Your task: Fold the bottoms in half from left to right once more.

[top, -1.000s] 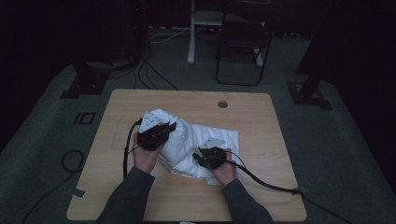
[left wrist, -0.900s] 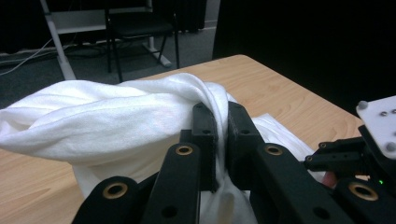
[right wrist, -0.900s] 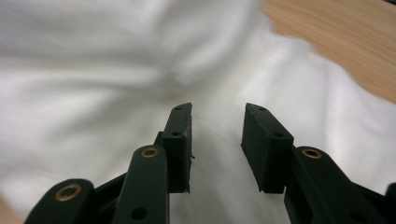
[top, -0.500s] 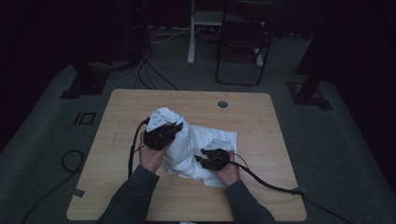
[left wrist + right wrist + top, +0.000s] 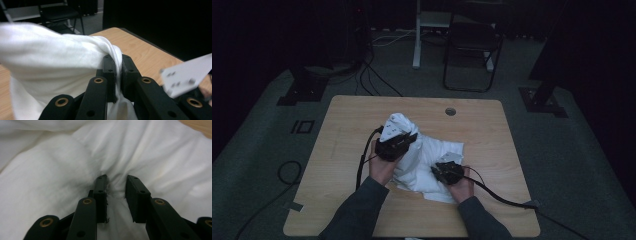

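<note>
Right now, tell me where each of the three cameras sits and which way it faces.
High view: above the person's side, looking forward and down on the light wooden table; both forearms enter from below.
Left gripper view: on the left gripper, looking along its jaws clamped on the crumpled white cloth.
Right gripper view: on the right gripper, jaws just closing, pressed into cloth bunched between them.
Shared: all three show the cloth.
</note>
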Demonstrator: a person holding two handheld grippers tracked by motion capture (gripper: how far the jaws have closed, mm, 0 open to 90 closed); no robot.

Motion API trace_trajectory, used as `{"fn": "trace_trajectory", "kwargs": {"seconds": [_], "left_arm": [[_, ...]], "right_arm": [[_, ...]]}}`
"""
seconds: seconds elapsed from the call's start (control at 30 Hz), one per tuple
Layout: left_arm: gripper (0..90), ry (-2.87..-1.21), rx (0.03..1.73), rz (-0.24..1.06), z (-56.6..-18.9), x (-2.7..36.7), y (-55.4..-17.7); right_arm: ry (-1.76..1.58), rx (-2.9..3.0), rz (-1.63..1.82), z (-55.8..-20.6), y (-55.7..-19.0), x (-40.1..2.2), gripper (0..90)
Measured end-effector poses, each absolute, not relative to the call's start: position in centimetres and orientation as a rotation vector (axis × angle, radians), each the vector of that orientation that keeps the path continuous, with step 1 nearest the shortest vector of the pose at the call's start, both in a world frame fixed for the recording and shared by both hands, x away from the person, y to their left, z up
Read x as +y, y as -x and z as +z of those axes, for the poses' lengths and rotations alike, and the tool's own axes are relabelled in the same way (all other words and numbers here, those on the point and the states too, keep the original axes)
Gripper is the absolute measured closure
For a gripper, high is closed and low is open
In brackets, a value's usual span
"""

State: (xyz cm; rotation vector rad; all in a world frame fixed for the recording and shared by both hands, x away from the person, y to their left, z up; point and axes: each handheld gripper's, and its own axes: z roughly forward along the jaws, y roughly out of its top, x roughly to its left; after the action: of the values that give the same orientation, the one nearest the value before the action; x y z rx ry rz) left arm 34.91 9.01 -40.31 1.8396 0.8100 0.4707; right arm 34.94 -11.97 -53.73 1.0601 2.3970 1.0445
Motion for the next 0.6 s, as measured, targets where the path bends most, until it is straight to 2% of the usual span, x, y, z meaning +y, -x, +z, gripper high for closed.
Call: {"fn": "trace_trajectory", "kwargs": {"seconds": [0.03,0.07,0.13,0.43,0.6], "left_arm": [[84.5,-1.849,0.797,0.453,-40.7,8.1,-34.9],[84.4,-1.858,0.79,0.443,-40.9,7.8,-34.8],[84.4,-1.869,0.78,0.418,-41.7,7.0,-34.7],[84.2,-1.965,0.731,0.304,-46.3,3.8,-32.9],[83.9,-2.041,0.729,0.222,-50.1,2.4,-31.4]], "right_arm": [[-1.04,2.422,1.082,-53.8,-34.9,-11.4,67.8],[-1.005,2.46,1.16,-53.8,-34.7,-11.0,62.2],[-1.015,2.452,1.199,-53.4,-34.6,-11.9,58.2],[-1.197,2.217,1.239,-50.3,-34.4,-20.9,55.8],[-1.154,2.161,1.325,-48.2,-33.3,-22.4,51.3]]}}
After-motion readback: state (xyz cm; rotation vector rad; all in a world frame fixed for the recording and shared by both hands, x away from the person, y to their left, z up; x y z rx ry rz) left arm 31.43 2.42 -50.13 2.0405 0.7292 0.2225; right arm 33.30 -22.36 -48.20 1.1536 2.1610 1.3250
